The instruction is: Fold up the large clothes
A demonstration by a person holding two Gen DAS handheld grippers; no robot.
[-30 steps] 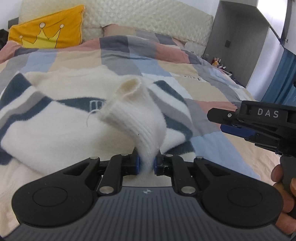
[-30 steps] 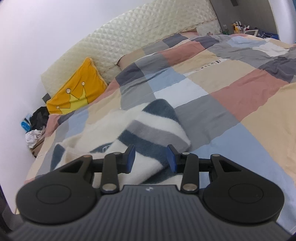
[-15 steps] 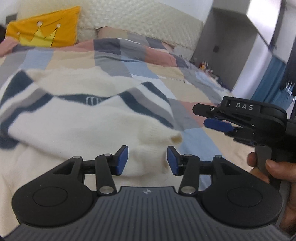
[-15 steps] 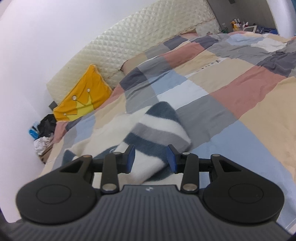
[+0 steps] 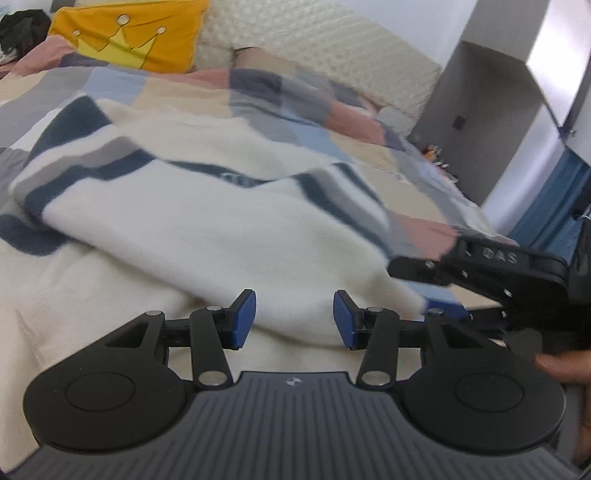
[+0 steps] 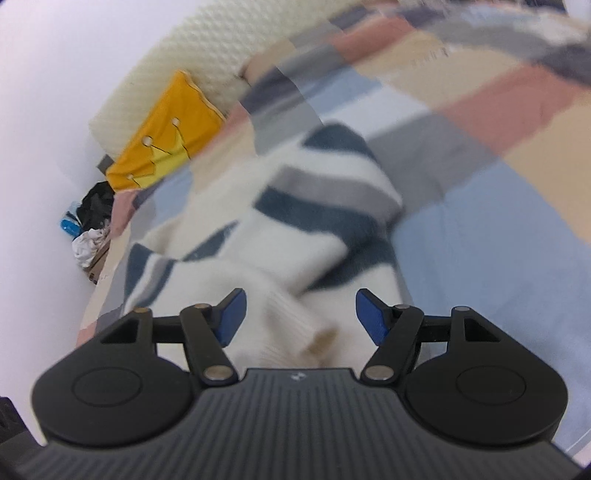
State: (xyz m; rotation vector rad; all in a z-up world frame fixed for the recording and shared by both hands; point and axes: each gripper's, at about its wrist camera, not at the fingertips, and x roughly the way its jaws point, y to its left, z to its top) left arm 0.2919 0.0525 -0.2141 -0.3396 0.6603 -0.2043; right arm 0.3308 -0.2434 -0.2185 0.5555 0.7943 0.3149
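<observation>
Sweater (image 5: 207, 225): cream knit with navy and grey stripes, lying crumpled on the bed, on top of the checked quilt (image 6: 498, 155). One sleeve is laid across the body; its ribbed cuff (image 6: 295, 328) sits at the near edge, right in front of the right gripper.

Left gripper (image 5: 294, 318): fingers spread apart, nothing between them, blue pads (image 5: 243, 317) over the sweater's near white edge. Can't tell if they touch the fabric.

Right gripper (image 6: 300, 317): fingers also wide apart, the cuff lying in the gap but not pinched. In the left wrist view the right gripper (image 5: 443, 295) comes in from the right, low, at the sweater's near right corner, probably touching the knit, but the frame is blurred there. A bit of the person's hand (image 5: 565, 369) shows behind it.

Further back: yellow crown cushion (image 5: 129, 33) against the quilted cream headboard (image 5: 332, 40), grey cabinet (image 5: 491, 122) at the far right, a pile of dark and white clothes (image 6: 92, 221) off the bed's left side.
</observation>
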